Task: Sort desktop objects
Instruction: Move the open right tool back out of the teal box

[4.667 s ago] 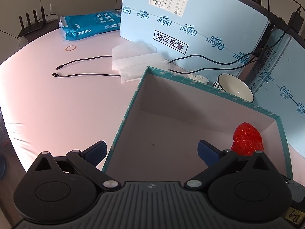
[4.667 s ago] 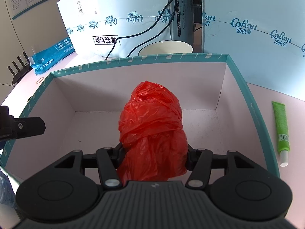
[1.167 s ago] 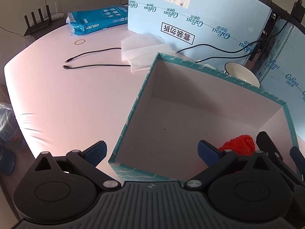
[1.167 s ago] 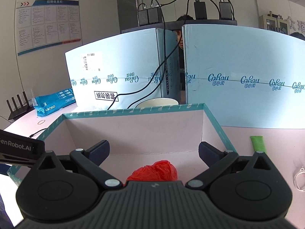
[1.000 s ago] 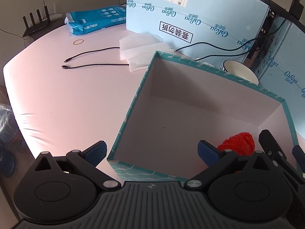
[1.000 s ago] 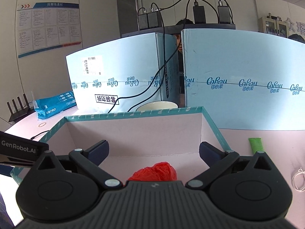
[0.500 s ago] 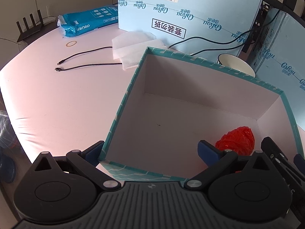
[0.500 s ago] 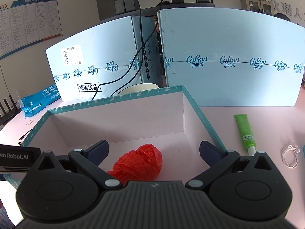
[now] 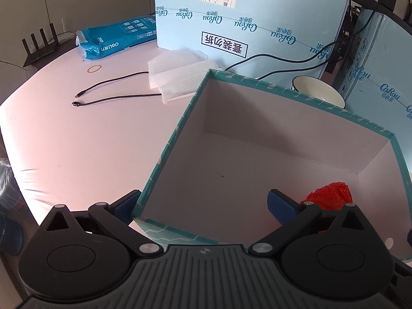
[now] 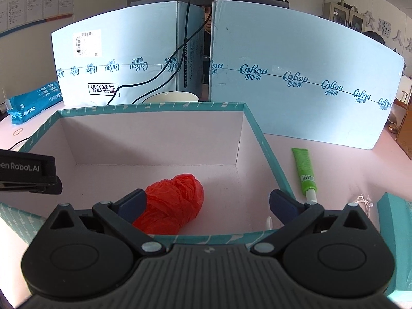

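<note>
R gripper [image 10: 208,202]: jaws spread wide, empty, over box's near rim.
L gripper [image 9: 203,204]: jaws spread, empty, straddling box corner.
Bag [image 10: 172,203]: red, crumpled, on box floor nr front.
Box [image 10: 152,106]: teal rim, open top.
Tube [image 10: 303,170]: green, on table just right of box.
Bowl [image 9: 319,92]: behind box.

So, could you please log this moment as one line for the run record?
left claw: open, empty | right claw: open, empty | red bag: in teal box | green tube: on table, right of box
</note>
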The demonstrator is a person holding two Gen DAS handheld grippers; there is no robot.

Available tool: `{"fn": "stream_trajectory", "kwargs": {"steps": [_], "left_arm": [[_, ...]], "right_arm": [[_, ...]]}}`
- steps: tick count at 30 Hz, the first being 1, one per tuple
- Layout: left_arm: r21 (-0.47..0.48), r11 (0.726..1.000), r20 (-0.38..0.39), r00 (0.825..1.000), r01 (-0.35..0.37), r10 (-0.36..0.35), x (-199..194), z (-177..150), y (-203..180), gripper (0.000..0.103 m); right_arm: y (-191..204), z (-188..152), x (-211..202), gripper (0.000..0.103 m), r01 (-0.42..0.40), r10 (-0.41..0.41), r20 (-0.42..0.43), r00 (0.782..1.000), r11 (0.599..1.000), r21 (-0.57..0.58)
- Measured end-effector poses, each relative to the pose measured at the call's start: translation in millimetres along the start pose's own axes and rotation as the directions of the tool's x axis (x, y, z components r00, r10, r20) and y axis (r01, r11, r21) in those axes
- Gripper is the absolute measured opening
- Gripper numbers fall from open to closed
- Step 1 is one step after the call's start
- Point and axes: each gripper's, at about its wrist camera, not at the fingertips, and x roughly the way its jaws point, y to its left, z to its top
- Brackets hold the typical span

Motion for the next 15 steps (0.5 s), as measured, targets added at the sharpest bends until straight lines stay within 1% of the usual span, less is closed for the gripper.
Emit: {"fn": "stream_trajectory", "kwargs": {"steps": [6, 11, 15], "left_arm": [[0.018, 0.999, 0.002, 1.0, 0.029, -0.029, 0, -1, -7, 0.102], [0.068, 0.996, 0.002, 0.998, 0.056, -0.056, 0, -4, -17, 0.102], [0.085, 0.995, 0.012, 0.999, 0.051, -0.052, 1, -8, -22, 0.102]], "right_arm": [[-10, -2, -5, 0.103, 0.027, -0.027, -0.006, 1.0, 0.999, 0.021], [-18, -2, -11, 0.103, 0.058, -0.056, -0.034, 0.998, 0.998, 0.039], [-22, -6, -15, 0.103, 0.069, -0.068, -0.017, 0.998, 0.996, 0.052]]}}
